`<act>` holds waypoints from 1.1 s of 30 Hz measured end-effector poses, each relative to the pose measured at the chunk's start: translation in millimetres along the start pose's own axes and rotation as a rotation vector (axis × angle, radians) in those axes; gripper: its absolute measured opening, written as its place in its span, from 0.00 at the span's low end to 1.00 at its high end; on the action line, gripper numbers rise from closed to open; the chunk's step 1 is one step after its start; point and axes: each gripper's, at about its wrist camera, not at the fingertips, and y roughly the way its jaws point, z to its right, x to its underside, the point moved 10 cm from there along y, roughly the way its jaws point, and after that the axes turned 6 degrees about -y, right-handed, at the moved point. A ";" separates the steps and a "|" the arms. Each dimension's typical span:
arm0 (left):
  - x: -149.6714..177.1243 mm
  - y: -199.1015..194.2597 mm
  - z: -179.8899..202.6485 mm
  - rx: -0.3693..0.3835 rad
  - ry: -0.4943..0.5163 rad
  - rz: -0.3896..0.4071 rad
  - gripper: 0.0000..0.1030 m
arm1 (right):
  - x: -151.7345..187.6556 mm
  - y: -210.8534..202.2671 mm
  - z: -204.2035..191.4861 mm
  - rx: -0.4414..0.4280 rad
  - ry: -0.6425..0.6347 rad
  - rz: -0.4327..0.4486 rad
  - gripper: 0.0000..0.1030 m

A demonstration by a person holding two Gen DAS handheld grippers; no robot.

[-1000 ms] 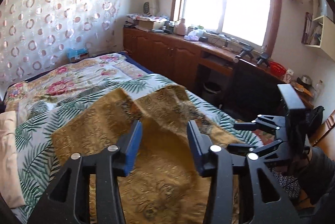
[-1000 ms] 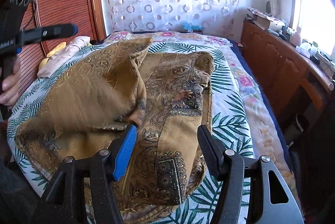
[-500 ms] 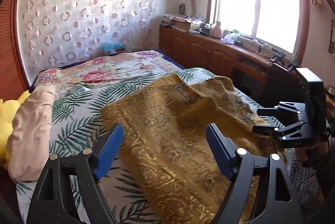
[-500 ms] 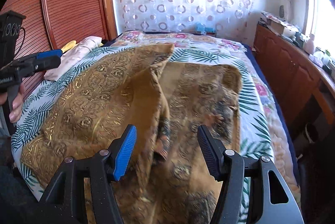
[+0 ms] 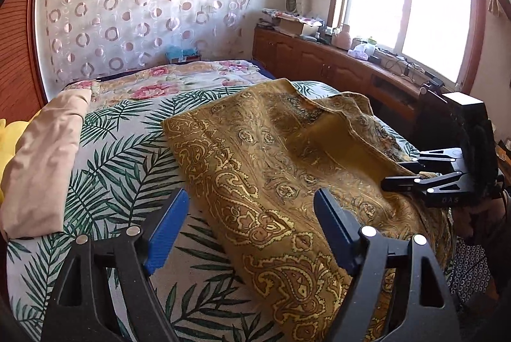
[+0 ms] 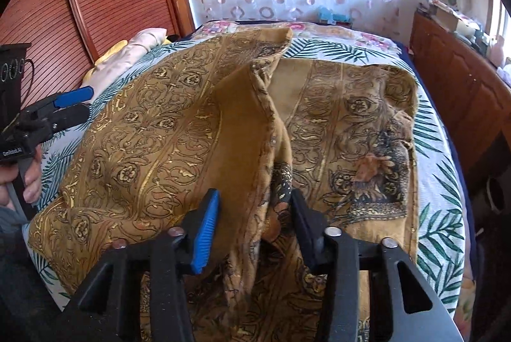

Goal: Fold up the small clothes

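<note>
The golden-brown paisley garment (image 5: 274, 169) lies spread over the palm-leaf bedsheet (image 5: 105, 169), filling the centre and lower right of the left wrist view. Its near edge runs diagonally down the middle, and a plain mustard fold shows in its upper right part. The left gripper (image 5: 249, 227) stands wide at the bottom of the frame, blue pads well apart: the left pad is over bare sheet, the right pad over the cloth, and nothing is pinched. At the right edge the right gripper (image 5: 412, 172) reaches in over the cloth's far side. A folded beige cloth (image 5: 44, 163) lies at the left edge, a floral quilt (image 5: 179, 76) beyond, and a wooden cabinet (image 5: 322, 64) under the window at upper right.

In the right wrist view the garment (image 6: 159, 131) covers most of the frame, its left half doubled over, a hemmed edge running down the middle. The right gripper (image 6: 252, 230), at bottom centre, has narrow jaws that are closing; the hemmed fold stands between the pads, though whether they press it cannot be told. At the left edge a hand (image 6: 28, 179) holds the left gripper (image 6: 72, 104) above the sheet (image 6: 444, 182).
</note>
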 end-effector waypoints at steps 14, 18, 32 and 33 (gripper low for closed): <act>8.3 -3.4 -2.3 0.010 -0.050 0.011 0.79 | -9.6 -61.9 1.7 0.041 0.009 0.192 0.04; 7.6 -6.5 2.5 0.014 -0.042 0.016 0.79 | 0.2 -86.2 9.0 0.079 0.013 0.214 0.04; 4.8 -9.6 16.2 0.022 -0.012 0.031 0.79 | 70.6 -78.7 42.3 0.155 0.063 0.025 0.04; 4.8 -9.5 16.0 0.022 -0.013 0.032 0.79 | 69.5 -79.8 41.7 0.158 0.058 0.026 0.04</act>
